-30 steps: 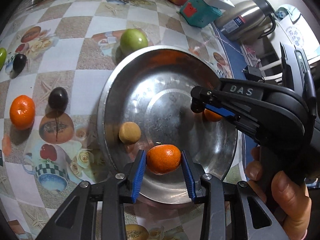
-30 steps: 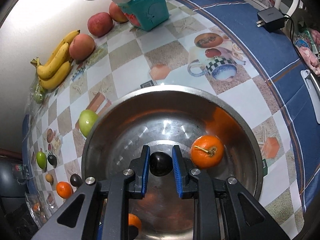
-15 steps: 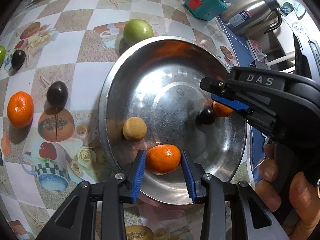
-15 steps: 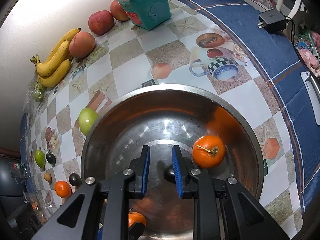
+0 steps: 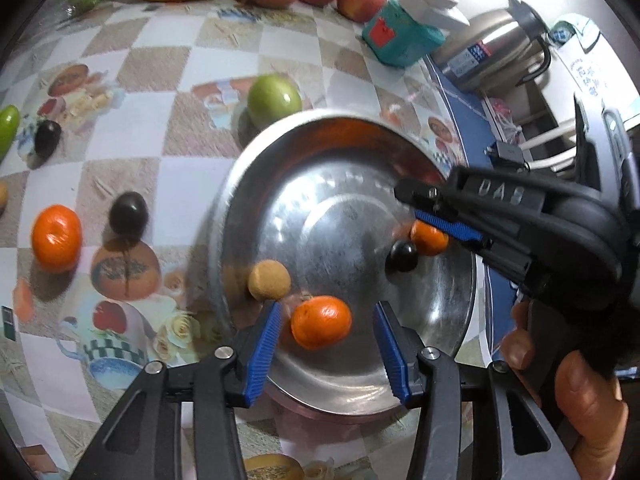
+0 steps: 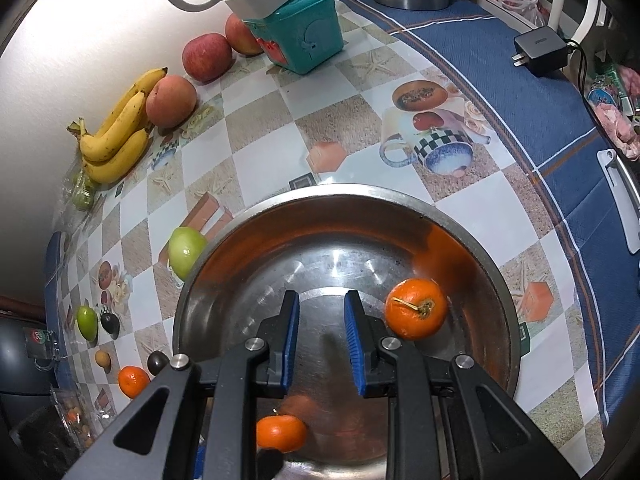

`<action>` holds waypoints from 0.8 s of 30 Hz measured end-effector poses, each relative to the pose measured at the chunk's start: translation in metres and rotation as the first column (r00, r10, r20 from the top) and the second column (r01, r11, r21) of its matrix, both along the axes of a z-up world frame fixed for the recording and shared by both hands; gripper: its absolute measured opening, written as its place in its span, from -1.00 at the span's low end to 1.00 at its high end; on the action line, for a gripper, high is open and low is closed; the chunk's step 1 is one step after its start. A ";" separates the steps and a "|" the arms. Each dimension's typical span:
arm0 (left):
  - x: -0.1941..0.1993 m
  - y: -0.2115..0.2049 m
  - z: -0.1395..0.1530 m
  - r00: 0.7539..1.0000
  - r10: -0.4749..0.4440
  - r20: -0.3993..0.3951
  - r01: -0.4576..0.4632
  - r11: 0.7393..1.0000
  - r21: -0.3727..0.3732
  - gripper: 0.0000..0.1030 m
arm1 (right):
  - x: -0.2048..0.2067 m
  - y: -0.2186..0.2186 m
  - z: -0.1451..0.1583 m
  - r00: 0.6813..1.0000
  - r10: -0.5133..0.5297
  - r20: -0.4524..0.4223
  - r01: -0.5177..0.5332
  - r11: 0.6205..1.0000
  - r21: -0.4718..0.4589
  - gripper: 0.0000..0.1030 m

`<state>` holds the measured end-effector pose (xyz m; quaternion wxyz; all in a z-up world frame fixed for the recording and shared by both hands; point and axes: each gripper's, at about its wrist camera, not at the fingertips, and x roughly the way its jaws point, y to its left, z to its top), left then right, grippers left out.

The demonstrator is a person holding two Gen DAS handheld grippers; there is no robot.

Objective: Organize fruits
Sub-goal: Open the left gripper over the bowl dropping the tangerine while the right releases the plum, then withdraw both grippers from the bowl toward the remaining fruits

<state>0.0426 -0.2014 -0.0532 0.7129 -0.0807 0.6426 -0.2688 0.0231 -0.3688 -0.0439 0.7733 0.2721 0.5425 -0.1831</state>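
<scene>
A steel bowl [image 5: 448,364] [image 6: 280,208] sits on the checkered tablecloth. In the left wrist view it holds a mandarin [image 5: 321,322], a tan round fruit [image 5: 269,280], a dark plum [image 5: 403,256] and a second mandarin [image 5: 428,238]. My left gripper [image 5: 326,346] is open, its pads apart on either side of the near mandarin, not touching it. My right gripper [image 6: 320,334] is open and empty above the bowl floor; it also shows in the left wrist view [image 5: 440,216]. The stemmed mandarin [image 6: 416,314] lies right of it.
Outside the bowl lie a green apple [image 5: 274,96] [image 6: 186,250], a dark plum [image 5: 129,213], a mandarin [image 5: 56,238], bananas [image 6: 116,136], peaches and apples [image 6: 170,100], a teal box [image 6: 304,38], a kettle [image 5: 496,52] and a charger [image 6: 540,50].
My right gripper let go of the dark plum, which now lies in the bowl, and lifted back. My left gripper's jaws opened off the mandarin.
</scene>
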 end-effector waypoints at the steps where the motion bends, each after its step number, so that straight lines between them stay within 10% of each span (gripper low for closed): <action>1: 0.002 0.002 0.002 1.000 0.014 0.009 -0.014 1.000 0.004 0.01 | 0.000 0.000 0.000 1.000 0.001 -0.002 -0.001 1.000 0.001 -0.54; 15: 0.021 0.045 0.020 0.957 0.177 0.230 -0.221 0.958 0.183 0.05 | 0.007 0.010 -0.002 0.999 0.034 -0.014 -0.034 0.999 -0.026 -0.51; 18: 0.024 0.051 0.017 0.951 0.210 0.229 -0.257 0.945 0.203 0.18 | 0.009 0.014 -0.002 0.999 0.044 -0.012 -0.044 0.998 -0.034 -0.05; 24: 0.027 0.061 0.012 0.939 0.258 0.227 -0.310 0.921 0.237 0.40 | 0.012 0.020 -0.001 0.997 0.073 -0.012 -0.073 0.996 -0.058 0.23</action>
